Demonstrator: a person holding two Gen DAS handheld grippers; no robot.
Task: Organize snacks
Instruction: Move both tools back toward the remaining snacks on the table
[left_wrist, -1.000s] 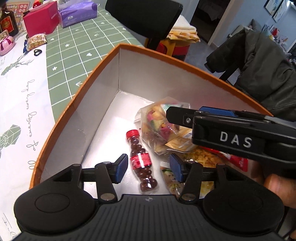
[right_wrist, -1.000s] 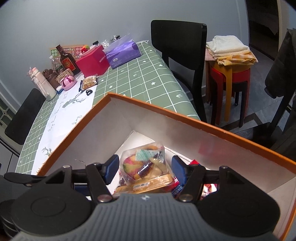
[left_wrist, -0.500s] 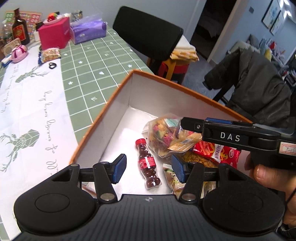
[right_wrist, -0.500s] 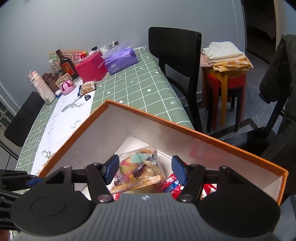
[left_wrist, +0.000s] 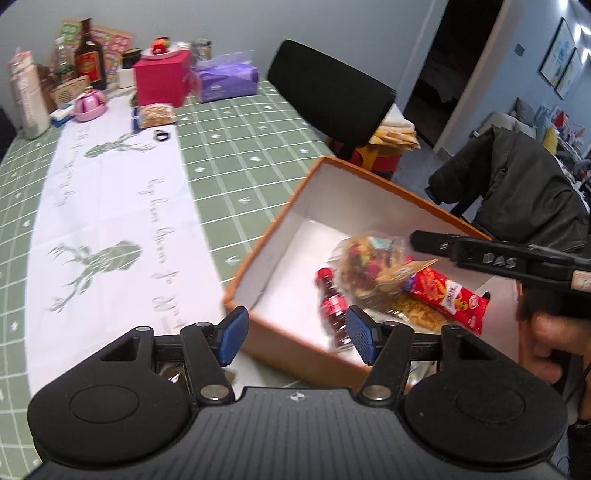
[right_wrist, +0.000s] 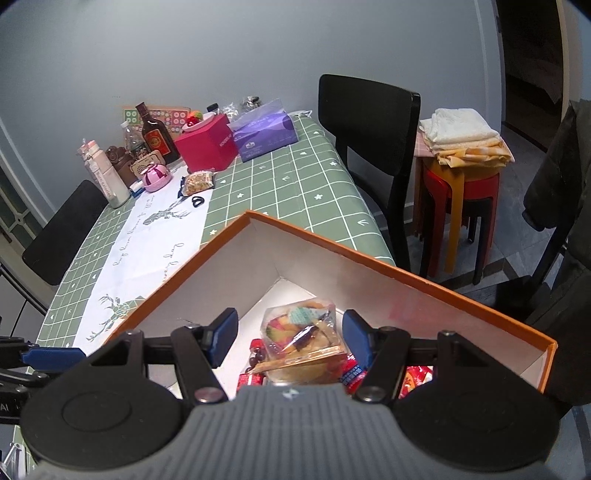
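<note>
Left gripper (left_wrist: 293, 334) jaws spread, nothing btwn them, low centre of frame over near corner of orange box (left_wrist: 291, 349). Left view shows the red-cap bottle (left_wrist: 332, 304) and red snack pack (left_wrist: 445, 293) in full, lower right; right view mostly hides them. Right gripper (right_wrist: 290, 334) also released, above the clear mixed-snack bag (right_wrist: 301, 341) inside box. Only right view shows the red stool (right_wrist: 460, 201), mid right.

Both wrist views look down and forward from close above the orange box (left_wrist: 373, 176) (right_wrist: 406, 275), toward the table's far end; both share the box's inside.
</note>
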